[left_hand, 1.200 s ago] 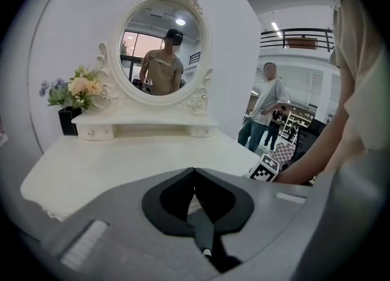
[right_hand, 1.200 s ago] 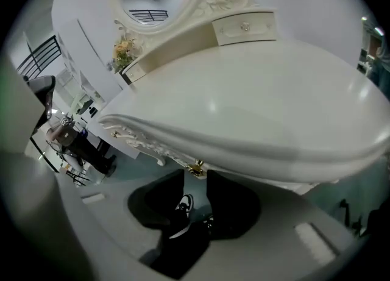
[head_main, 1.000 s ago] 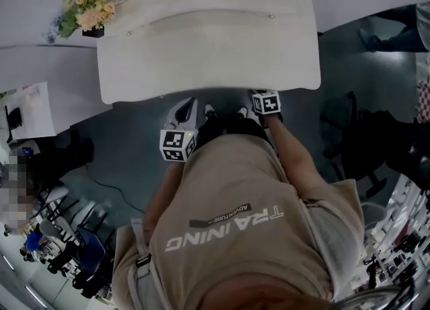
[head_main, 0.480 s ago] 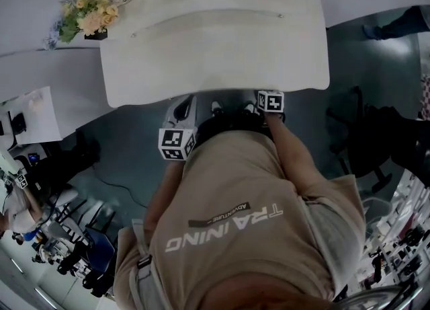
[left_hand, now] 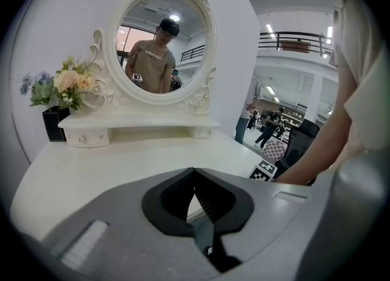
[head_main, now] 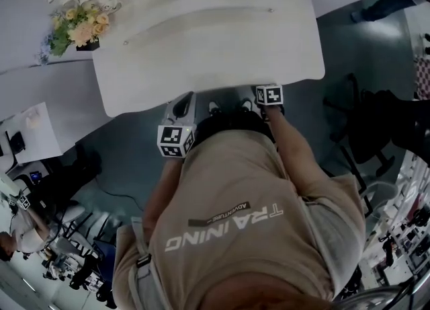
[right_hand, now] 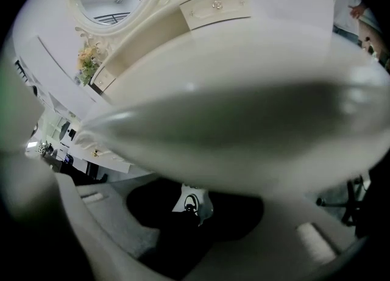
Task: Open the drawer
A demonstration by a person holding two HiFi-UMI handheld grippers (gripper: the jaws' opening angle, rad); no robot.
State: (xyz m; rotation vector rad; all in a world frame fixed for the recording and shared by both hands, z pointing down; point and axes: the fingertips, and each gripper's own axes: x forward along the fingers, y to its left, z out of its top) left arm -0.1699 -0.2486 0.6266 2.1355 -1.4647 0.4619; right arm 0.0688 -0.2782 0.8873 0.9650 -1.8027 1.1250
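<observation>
A white dressing table (head_main: 201,33) with an oval mirror (left_hand: 161,42) stands in front of me. Its front drawer is hidden under the tabletop in the head view. On the raised shelf sit two small drawers with knobs, one at the left (left_hand: 85,136) and one at the right (right_hand: 216,5). My left gripper (head_main: 183,105) is just short of the table's front edge, jaws shut on nothing (left_hand: 195,173). My right gripper's marker cube (head_main: 269,95) touches the front edge, with the jaws below it. In the right gripper view the blurred table edge (right_hand: 231,115) fills the frame, and the right gripper (right_hand: 194,197) looks shut.
A flower arrangement (head_main: 74,26) in a dark vase stands at the table's left. A dark chair (head_main: 376,127) is on the floor to my right. Another white desk with papers (head_main: 27,127) lies to my left. Other people stand further off.
The head view has shifted slightly. Both grippers stay at the table's front edge, the right cube a little closer in under it.
</observation>
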